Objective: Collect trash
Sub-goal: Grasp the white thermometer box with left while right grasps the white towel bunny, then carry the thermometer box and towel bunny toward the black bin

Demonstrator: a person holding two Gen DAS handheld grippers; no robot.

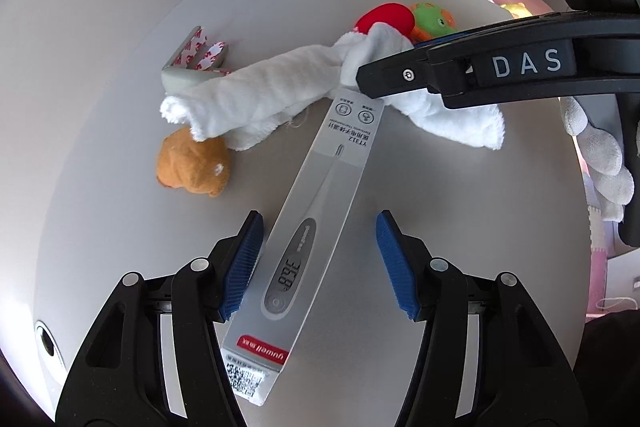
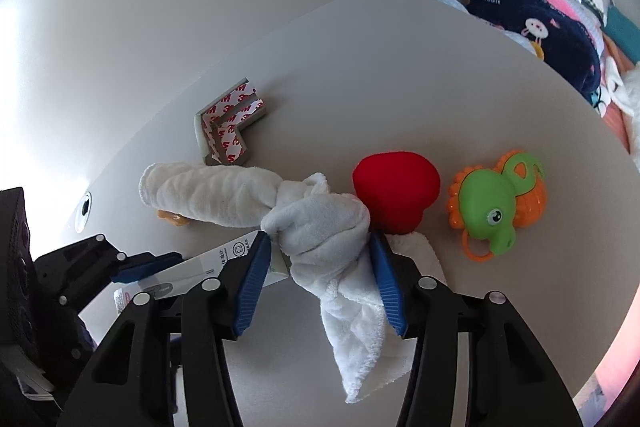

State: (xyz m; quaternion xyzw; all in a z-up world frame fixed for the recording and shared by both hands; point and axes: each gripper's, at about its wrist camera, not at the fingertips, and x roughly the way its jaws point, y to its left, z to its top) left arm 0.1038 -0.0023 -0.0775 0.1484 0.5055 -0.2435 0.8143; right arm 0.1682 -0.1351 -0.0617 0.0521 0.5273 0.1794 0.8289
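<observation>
The left tongs (image 1: 318, 263) occupy the lower centre of the left wrist view, released: the thermometer box (image 1: 316, 223) lies flat on the white worktop (image 1: 440, 227) between the two blue pads (image 1: 242, 263), the left pad just beside or touching the box's edge, the right pad clearly apart from it. The box runs diagonally from the lower centre up toward the middle of the frame, where its far end slips under the white towel (image 1: 260, 95). The right tongs (image 2: 320, 279) sit at the lower centre of the right wrist view, clenched on the knotted middle of the white towel (image 2: 320, 227); both blue pads press against the cloth, and a loose tail of it hangs down between the fingers. One rolled end of the towel extends toward the left of that frame. In the right wrist view, a red plush toy (image 2: 396, 191) lies just right of the knot, touching it, and a green and orange plastic toy (image 2: 496, 203) lies near the right edge, apart from the red one. A grey corner guard (image 2: 228, 131) with printed adhesive backing lies at upper left of the towel. In the left wrist view, an orange plush toy (image 1: 192, 167) lies at centre left, partly under the towel's end.
</observation>
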